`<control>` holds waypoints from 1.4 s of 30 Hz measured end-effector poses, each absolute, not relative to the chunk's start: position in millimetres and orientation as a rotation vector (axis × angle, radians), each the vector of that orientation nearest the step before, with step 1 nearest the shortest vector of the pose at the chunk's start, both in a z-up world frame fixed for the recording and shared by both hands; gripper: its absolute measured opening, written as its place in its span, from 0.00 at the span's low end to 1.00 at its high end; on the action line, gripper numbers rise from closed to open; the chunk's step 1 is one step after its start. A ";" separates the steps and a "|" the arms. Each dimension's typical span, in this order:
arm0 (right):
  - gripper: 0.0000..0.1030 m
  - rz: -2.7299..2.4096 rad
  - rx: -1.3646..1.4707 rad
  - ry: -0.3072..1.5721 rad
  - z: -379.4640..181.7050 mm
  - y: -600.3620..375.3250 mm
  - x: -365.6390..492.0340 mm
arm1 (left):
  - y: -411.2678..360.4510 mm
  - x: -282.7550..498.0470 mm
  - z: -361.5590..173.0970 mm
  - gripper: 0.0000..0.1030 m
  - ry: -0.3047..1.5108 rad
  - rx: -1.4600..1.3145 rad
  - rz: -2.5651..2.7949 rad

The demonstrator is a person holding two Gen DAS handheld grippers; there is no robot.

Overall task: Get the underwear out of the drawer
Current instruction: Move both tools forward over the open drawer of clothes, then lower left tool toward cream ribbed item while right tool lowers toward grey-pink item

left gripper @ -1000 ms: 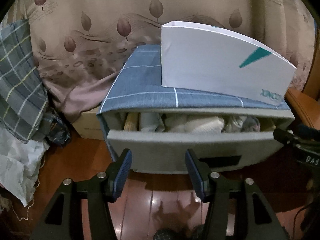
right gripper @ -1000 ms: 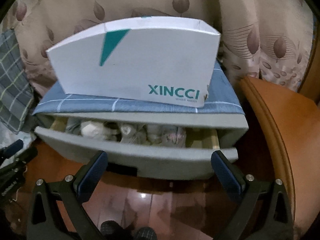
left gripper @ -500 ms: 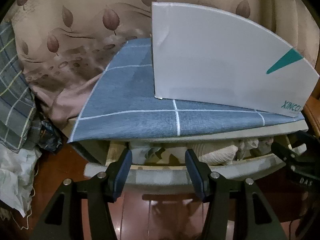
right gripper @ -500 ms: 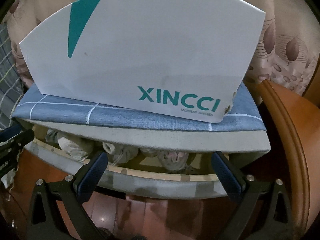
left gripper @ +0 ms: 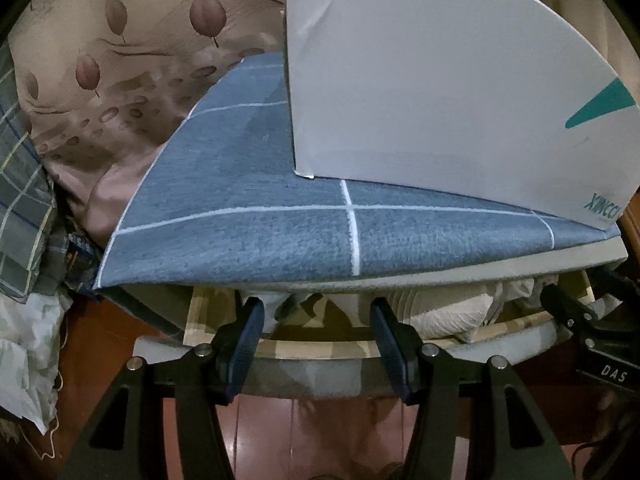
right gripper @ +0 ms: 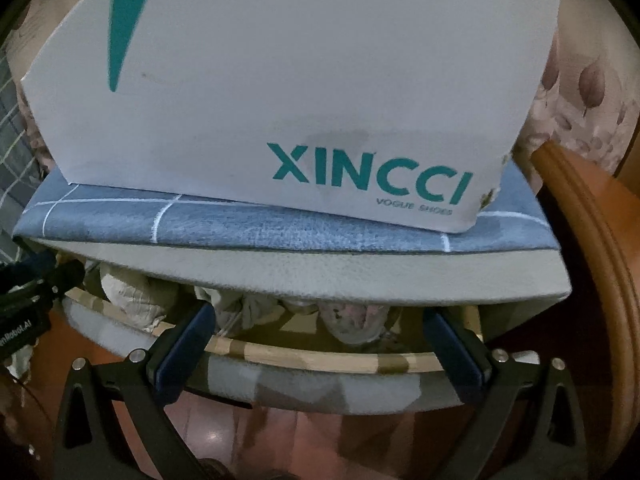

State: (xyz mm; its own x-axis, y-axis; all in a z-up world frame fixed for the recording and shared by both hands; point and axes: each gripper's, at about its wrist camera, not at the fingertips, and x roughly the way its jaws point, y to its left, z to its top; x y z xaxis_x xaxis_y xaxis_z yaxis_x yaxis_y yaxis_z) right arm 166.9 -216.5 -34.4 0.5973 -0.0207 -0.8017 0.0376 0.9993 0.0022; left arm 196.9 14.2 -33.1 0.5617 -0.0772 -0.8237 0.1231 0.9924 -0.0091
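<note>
A grey fabric drawer (left gripper: 312,376) (right gripper: 304,384) stands pulled out a little under a blue checked top (left gripper: 248,232). Rolled pale underwear (left gripper: 452,312) (right gripper: 136,300) fills it, mostly hidden under the top's edge. My left gripper (left gripper: 318,312) hangs open over the drawer's left part, its fingertips just above the gap with nothing between them. The right gripper (right gripper: 320,320) stands wide open over the drawer's right half, where a pinkish patterned roll (right gripper: 356,320) lies between and beyond its fingers, untouched. Each gripper shows at the edge of the other's view.
A white XINCCI shoe box (right gripper: 300,92) (left gripper: 460,92) sits on the blue top. A leaf-patterned curtain (left gripper: 120,80) hangs behind. Checked cloth (left gripper: 20,184) is piled at the left, an orange wooden edge (right gripper: 592,248) curves at the right, and red-brown floor (left gripper: 320,432) lies below.
Both grippers have come forward and down toward the drawer, so the fingertips now hang over its opening. The opening of each gripper looks the same.
</note>
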 end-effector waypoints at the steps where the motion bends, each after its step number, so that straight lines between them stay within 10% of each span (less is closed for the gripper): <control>1: 1.00 -0.030 0.035 0.940 -35.8 -219.1 169.1 | 13.5 196.9 -33.8 0.55 0.970 0.056 -0.118; 42: 0.98 -0.028 0.092 1.266 -47.3 -217.0 169.7 | 33.1 80.7 -31.7 0.56 1.112 0.048 -0.190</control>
State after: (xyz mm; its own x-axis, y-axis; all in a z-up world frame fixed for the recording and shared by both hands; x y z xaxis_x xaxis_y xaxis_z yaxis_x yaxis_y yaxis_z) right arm 169.7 -217.0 -47.3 0.3000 0.0293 -0.9535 0.0720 0.9960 0.0532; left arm 80.7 33.1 -31.7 0.4283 -0.1282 -0.8945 0.1765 0.9827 -0.0564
